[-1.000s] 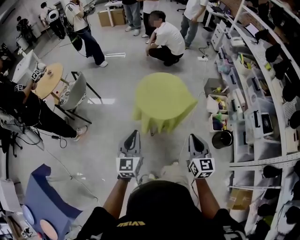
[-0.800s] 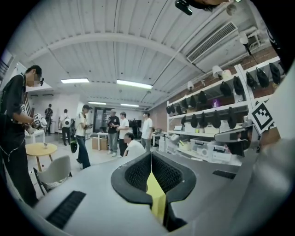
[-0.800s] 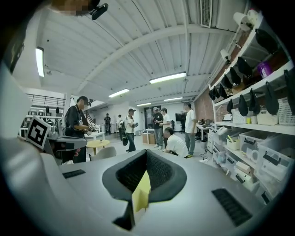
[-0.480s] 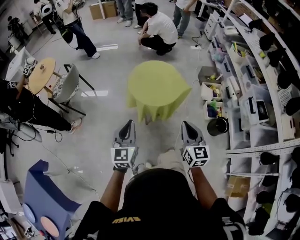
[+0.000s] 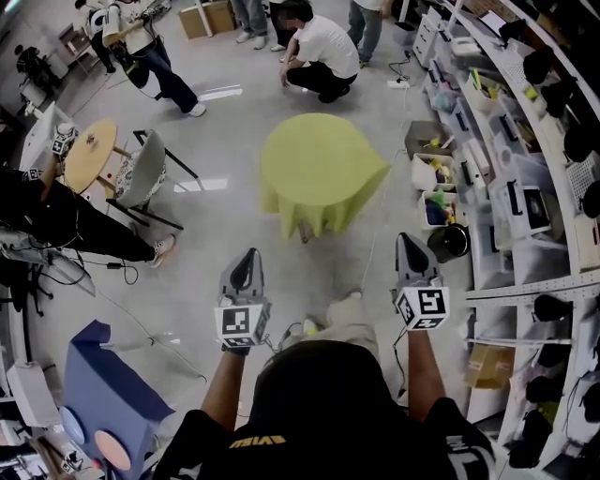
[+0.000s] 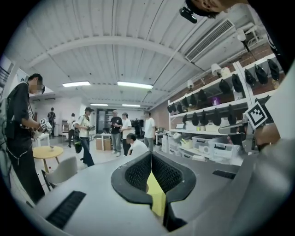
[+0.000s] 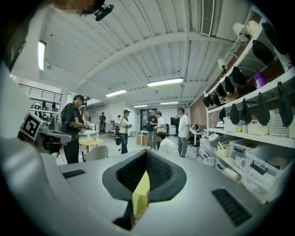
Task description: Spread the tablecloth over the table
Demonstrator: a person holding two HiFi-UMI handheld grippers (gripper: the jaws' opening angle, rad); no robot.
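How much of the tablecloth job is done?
Done: the cloth covers the whole top and hangs down the sides. In hand: nothing; the left gripper and right gripper are shut, empty and apart from it. Left: probably nothing, maybe evening out the drape, which looks a bit lopsided.

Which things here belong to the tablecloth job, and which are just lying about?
Job in hand:
yellow tablecloth, already spread
left gripper, shut and empty
right gripper, shut and empty

Lying about:
small wooden table
grey chair
black bin
shelves
cardboard boxes
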